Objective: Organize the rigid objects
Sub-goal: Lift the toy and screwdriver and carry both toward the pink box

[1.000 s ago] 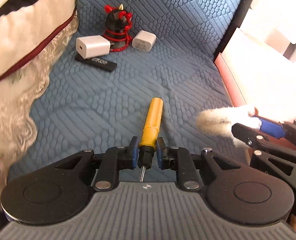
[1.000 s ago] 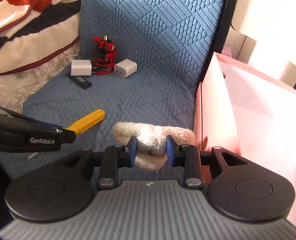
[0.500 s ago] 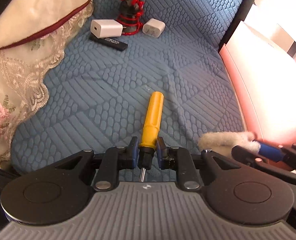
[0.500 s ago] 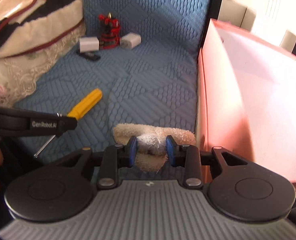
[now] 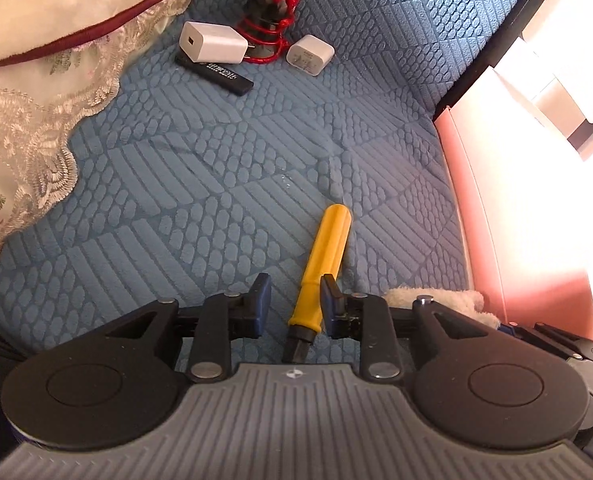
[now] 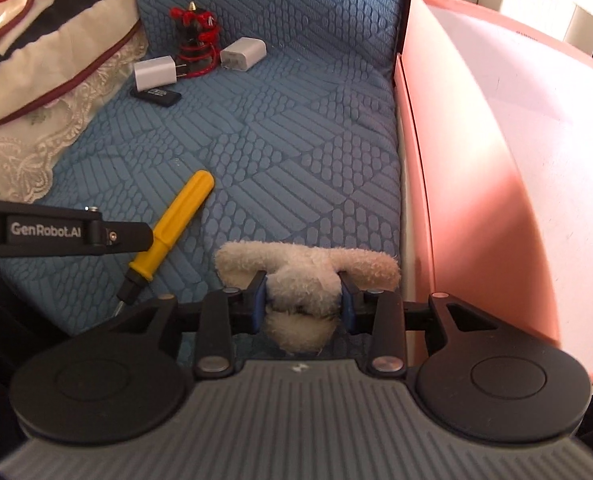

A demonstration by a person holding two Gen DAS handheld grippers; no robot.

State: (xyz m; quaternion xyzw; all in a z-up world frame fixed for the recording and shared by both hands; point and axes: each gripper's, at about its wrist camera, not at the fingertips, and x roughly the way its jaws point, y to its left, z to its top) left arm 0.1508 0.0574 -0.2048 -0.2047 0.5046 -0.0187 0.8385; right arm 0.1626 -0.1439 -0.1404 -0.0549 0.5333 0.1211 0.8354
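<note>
Jaws just spreading: left gripper (image 5: 291, 305) frees screwdriver (image 5: 323, 261), seemingly touching one pad; right gripper (image 6: 302, 301) pinches plush toy (image 6: 303, 280).

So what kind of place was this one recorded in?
Probably a home, likely a sofa or bed: a blue quilted cushion is the work surface, a lace-trimmed pillow lies at its edge, and phone chargers sit near the back beside a pink box.

A lace-edged pillow (image 5: 36, 80) lies on the blue quilted cushion (image 5: 216, 184).
</note>
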